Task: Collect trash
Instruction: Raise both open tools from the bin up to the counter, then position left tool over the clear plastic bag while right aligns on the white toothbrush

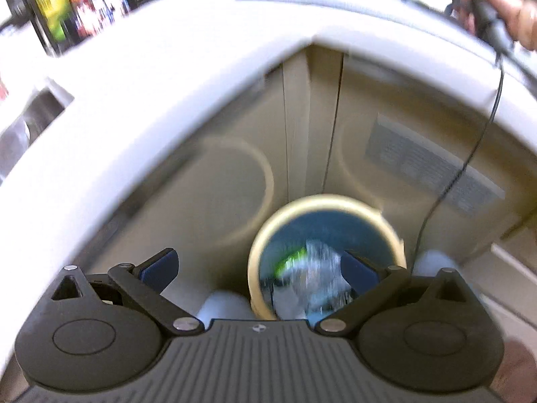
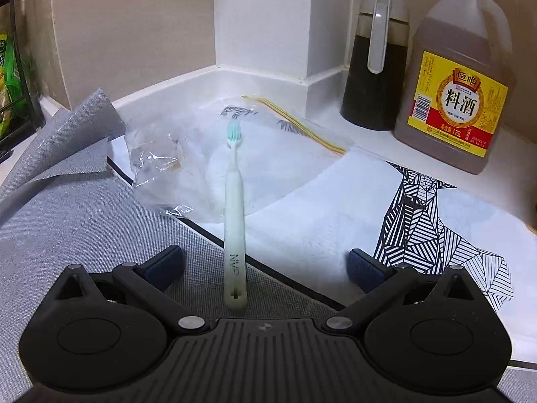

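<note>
Setting: a kitchen corner; white counter against a beige wall, with a grey woven mat filling the lower left of the right wrist view, one corner curled up at upper left.
Background: a dark sauce jug and a big cooking-wine bottle stand side by side at upper right, pushed back against the wall and clear of the work area.
Task's thing: a pale toothbrush lies lengthwise in the centre of the frame, handle end nearest the camera, bristles pointing away, partly on the mat and partly on crumpled clear plastic.
More litter: a zip bag with a yellow seal lies flat behind the brush, above centre.
Right gripper: jaws wide, one pad each side of the brush handle and touching nothing; lined up along the brush, likely so a squeeze catches the handle.
Cloth: a white sheet with a black geometric print at lower right.
Trash bin: blurred, low centre of the left wrist view, on the floor under the counter edge; a crumpled wrapper with a green patch already inside.
Left gripper: jaws spread and empty, hanging above the bin mouth.
Person's hand: upper right, gripping the other tool.
Judgement: the brush is the next pickup; the thin handle could slip.
</note>
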Action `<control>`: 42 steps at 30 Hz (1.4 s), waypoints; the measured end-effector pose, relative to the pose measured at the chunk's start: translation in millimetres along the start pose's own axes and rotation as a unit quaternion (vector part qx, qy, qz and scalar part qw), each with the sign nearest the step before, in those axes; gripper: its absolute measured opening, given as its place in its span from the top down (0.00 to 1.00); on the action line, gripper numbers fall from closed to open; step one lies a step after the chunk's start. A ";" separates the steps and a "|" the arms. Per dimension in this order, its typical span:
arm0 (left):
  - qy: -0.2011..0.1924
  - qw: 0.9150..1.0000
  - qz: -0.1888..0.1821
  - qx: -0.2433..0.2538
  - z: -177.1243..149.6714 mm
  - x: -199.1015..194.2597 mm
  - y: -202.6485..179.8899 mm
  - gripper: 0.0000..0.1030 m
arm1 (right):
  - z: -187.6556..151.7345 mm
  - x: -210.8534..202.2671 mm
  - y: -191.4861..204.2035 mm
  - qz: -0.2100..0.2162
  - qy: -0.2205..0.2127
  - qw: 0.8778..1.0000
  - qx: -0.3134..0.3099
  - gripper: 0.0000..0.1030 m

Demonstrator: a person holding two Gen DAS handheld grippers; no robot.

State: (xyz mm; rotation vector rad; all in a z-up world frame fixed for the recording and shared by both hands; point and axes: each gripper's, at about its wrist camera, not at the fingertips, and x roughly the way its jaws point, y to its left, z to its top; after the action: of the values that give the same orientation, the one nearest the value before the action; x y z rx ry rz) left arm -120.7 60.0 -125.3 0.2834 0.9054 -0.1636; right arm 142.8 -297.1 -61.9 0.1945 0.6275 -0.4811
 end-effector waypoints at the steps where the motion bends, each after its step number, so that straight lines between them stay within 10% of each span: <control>1: -0.021 1.000 0.001 0.002 6.0 -8.1 -1.6 0.00 | -1.3 -6.7 0.2 0.004 -0.013 1.000 -0.003 0.30; 4: -0.082 0.996 0.000 0.020 27.4 -32.5 -10.6 0.00 | -3.3 -15.9 -1.6 0.011 -0.023 1.000 -0.017 0.84; 19: -0.294 0.953 -0.072 0.025 219.1 -43.7 -125.7 0.00 | -48.7 -65.9 -105.2 -0.039 -0.021 0.997 0.060 0.87; 25: -0.310 0.948 -0.073 -0.009 307.4 27.9 -182.1 0.00 | -39.8 -45.7 -93.7 -0.006 -0.029 0.996 0.079 0.13; 29: -0.232 0.965 -0.117 -0.033 349.5 87.2 -197.6 0.00 | -39.2 -41.3 -85.1 -0.011 -0.021 0.999 0.049 0.04; 35: -0.159 0.970 -0.162 -0.091 371.0 158.1 -185.4 0.00 | -36.0 -37.4 -94.8 -0.056 -0.020 0.996 0.069 0.00; 42: -0.188 0.940 -0.238 -0.158 355.4 168.1 -151.6 0.00 | -35.4 -29.3 -91.1 -0.061 -0.005 0.997 0.053 0.00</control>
State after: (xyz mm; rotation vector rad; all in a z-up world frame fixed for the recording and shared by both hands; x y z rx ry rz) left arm 209.2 -197.8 -77.5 -0.2685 0.5905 -0.4980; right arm 59.5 -354.5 -75.2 0.2549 0.6061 -0.6339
